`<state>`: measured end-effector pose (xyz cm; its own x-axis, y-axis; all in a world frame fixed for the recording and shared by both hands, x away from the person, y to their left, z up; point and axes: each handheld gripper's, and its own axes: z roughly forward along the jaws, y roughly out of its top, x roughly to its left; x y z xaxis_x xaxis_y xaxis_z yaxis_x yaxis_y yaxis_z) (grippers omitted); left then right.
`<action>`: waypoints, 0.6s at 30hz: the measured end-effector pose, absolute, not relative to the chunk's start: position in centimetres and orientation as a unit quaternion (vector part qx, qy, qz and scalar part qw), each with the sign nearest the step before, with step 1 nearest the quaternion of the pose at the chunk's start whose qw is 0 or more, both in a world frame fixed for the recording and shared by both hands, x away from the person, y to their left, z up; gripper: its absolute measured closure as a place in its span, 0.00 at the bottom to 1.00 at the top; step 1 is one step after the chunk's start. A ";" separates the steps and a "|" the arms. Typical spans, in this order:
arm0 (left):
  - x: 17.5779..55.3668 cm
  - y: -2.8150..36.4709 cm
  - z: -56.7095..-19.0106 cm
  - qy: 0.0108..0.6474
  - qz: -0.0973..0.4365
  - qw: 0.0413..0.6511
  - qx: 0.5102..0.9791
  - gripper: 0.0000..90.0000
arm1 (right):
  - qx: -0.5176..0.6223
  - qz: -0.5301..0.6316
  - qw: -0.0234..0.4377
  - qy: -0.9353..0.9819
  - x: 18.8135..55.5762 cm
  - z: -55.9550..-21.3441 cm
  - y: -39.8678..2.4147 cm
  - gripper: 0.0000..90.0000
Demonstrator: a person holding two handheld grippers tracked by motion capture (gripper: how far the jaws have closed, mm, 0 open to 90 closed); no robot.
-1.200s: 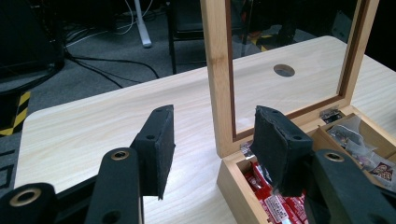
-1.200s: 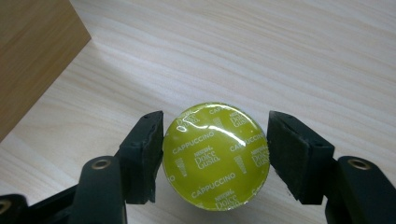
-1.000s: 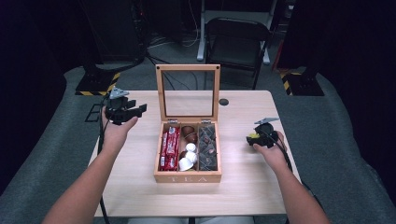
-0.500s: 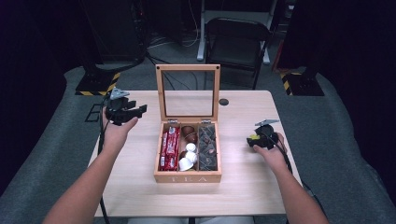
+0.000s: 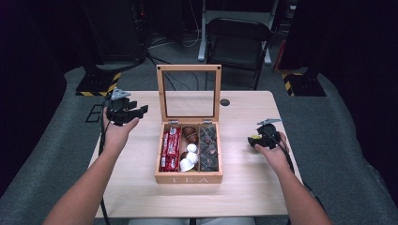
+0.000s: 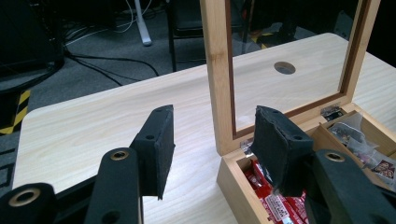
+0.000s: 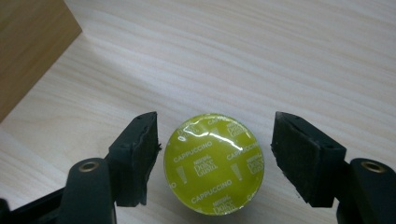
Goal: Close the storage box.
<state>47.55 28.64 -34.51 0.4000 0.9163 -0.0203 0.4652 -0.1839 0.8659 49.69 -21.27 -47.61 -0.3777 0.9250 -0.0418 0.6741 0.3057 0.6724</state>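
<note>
A yellow-green Cappuccino capsule (image 7: pixel 214 163) lies foil-up on the table, right of the wooden tea box (image 5: pixel 188 178). My right gripper (image 7: pixel 215 135) straddles it. Its jaws have just been opening, and its pads stand clear of the capsule on both sides, with the wider gap on the right. In the high view the right gripper (image 5: pixel 253 140) rests low on the table with a bit of the yellow capsule (image 5: pixel 254 138) at its tips. My left gripper (image 5: pixel 139 112) hovers left of the box, open and empty. In its own view the left gripper (image 6: pixel 212 126) points at the raised lid frame (image 6: pixel 218 70).
The box's glass lid (image 5: pixel 188 68) stands upright. Inside are red packets (image 5: pixel 170 149), white capsules (image 5: pixel 187 157), brown capsules (image 5: pixel 189 133) and dark packets (image 5: pixel 209 147). A round cable hole (image 5: pixel 225 102) sits in the table behind the box. A folding chair (image 5: pixel 237 42) stands beyond the table.
Both hands stay in place in the high view, and no object has shifted.
</note>
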 end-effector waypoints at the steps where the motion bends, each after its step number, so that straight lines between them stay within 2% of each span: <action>1: 47.6 28.6 -34.5 0.478 0.266 0.422 0.723 0.54 | 0.515 0.294 0.215 0.776 49.7 -47.3 -21.3 0.35; 8: 47.6 28.6 -34.5 0.478 0.265 0.422 0.723 0.54 | 0.508 0.302 0.216 0.777 49.7 -46.1 -21.0 0.35; 18: 47.6 28.5 -34.6 0.478 0.265 0.422 0.724 0.54 | 0.478 0.326 0.219 0.786 49.4 -44.1 -19.7 0.41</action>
